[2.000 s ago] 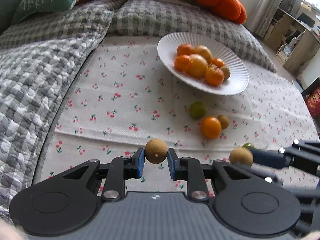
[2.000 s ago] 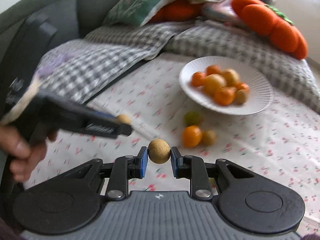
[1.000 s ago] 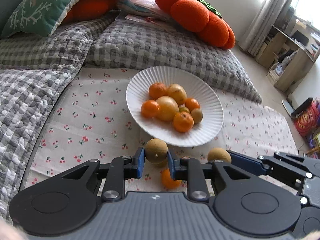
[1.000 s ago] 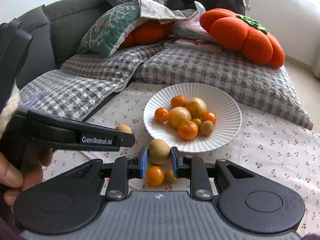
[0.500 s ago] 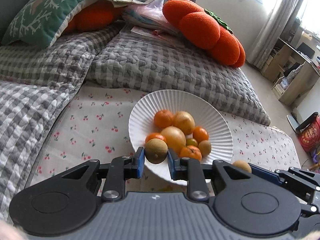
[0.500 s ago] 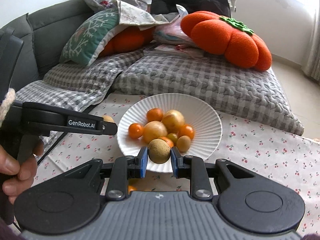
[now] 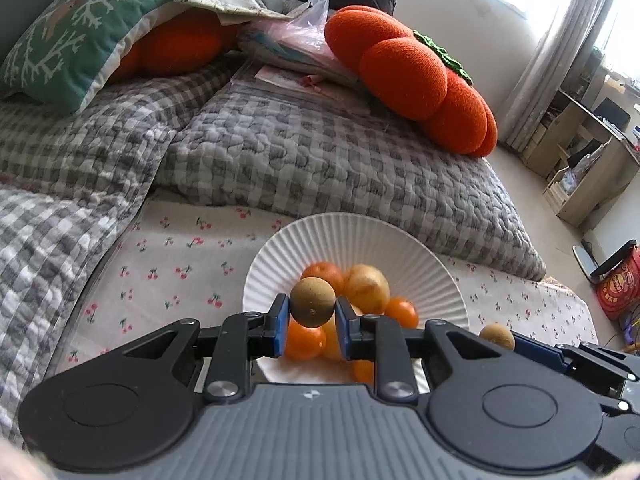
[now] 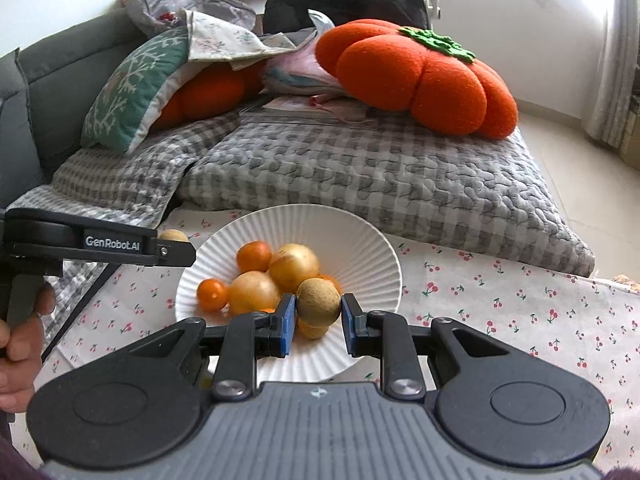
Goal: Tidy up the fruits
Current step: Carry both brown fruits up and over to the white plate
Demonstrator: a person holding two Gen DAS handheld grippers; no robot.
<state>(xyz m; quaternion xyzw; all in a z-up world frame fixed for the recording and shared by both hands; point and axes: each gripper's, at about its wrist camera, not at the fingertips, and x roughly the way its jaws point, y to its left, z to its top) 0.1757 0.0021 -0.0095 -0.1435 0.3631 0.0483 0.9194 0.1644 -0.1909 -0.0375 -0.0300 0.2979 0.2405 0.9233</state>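
Fruits are mostly gathered already on the white ribbed plate point(image 8: 360, 240), which stands on the cherry-print cloth point(image 8: 520, 312) in front of the grey checked quilt point(image 8: 380, 176): several small oranges and two or three bigger yellow fruits lie in one heap near its front side. Two more pieces are on the way. The left gripper point(image 7: 312, 318) is closed tight on a small round brown fruit point(image 7: 312, 301), pinched between its blue pads, and this fruit hangs over the near part of the plate, above the heap. The right gripper point(image 8: 318, 322) is closed in the same manner on a second brown fruit point(image 8: 319, 301), also held above the front of the plate and not yet resting on anything. In the right wrist view the left tool comes in from the left side, held by a hand point(image 8: 20, 344), and its tip is just beside the plate's left rim. By my judgement the task is near its end: what is left is to release both brown fruits into the plate. Whether other fruits lie on the cloth below the grippers I cannot tell, because the tool bodies hide that area.
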